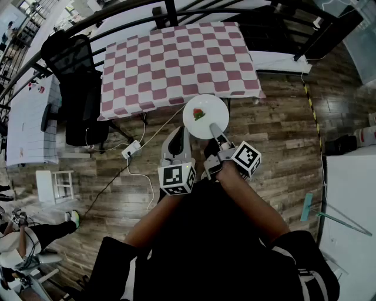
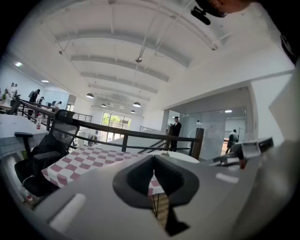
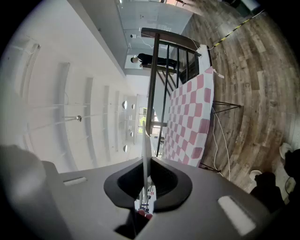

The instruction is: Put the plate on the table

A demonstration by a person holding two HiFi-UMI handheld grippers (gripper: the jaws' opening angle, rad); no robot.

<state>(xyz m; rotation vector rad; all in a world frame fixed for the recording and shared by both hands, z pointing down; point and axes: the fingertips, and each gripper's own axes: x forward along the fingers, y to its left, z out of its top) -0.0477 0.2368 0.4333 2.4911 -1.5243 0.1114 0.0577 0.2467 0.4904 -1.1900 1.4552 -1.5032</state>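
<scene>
A white plate [image 1: 205, 114] with a red and green motif hangs in the air just off the near edge of the table [image 1: 176, 62], which wears a pink-and-white checked cloth. My right gripper [image 1: 215, 130] is shut on the plate's near rim. In the right gripper view the plate [image 3: 146, 154] shows edge-on, pinched between the jaws of the right gripper [image 3: 143, 187]. My left gripper [image 1: 181, 136] sits just left of the plate, not touching it. Its jaws [image 2: 153, 164] stand together with nothing between them. The plate's rim [image 2: 185, 157] shows behind them.
A black office chair [image 1: 79, 88] stands left of the table. A power strip [image 1: 131, 149] and cables lie on the wooden floor below it. A dark railing [image 1: 117, 14] runs behind the table. White tables stand at the far left [image 1: 26, 123] and right [image 1: 352, 206].
</scene>
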